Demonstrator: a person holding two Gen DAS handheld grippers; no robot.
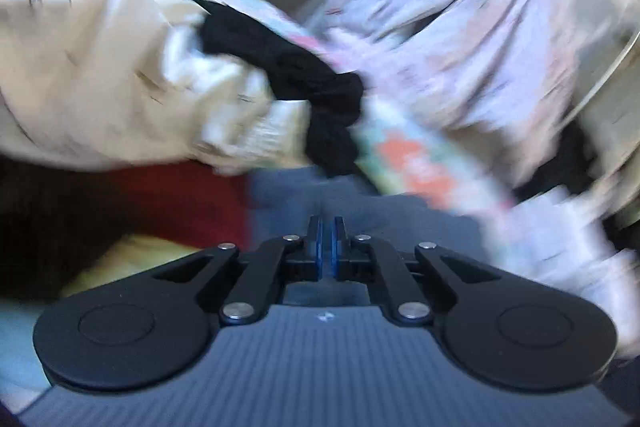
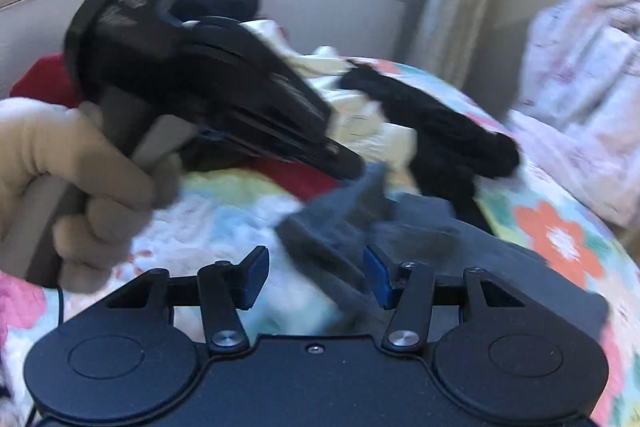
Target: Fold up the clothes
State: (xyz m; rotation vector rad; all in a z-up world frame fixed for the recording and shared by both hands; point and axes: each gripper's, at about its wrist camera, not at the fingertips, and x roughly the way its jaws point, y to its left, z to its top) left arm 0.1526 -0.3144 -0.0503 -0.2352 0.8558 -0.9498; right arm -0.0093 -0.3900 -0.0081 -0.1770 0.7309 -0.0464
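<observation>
Right wrist view takes in the flowered quilt in white, orange, pink and pale blue [image 2: 560, 227] that covers the bed, the largest thing before me. On it, toward the far side, lie a crumpled cream-white garment [image 2: 360, 115] and a black knitted garment [image 2: 448, 143], touching one another, with a red cloth [image 2: 40, 79] at the far left. A rumpled pale lilac printed cloth [image 2: 580, 75] is heaped at the right.

Nearer, the slate-grey fabric garment [image 2: 420, 227] lies just ahead of my right gripper [image 2: 316, 277], spreading from between its fingers out to the right. One corner of it is raised and pinched in the tip of my left gripper [image 2: 348, 169], which my beige-gloved left hand [image 2: 80, 187] holds at the left. The right gripper's blue pads [image 2: 378, 277] stand wide apart; the right pad touches the grey garment, but nothing is clasped.

From the left wrist, the left gripper [image 1: 328, 247] shows its fingers pressed together, the grey garment [image 1: 360, 203] directly past the tips. Blur hides the pinch itself there. Beyond lie the cream garment [image 1: 100, 67] and the black one [image 1: 300, 67].
</observation>
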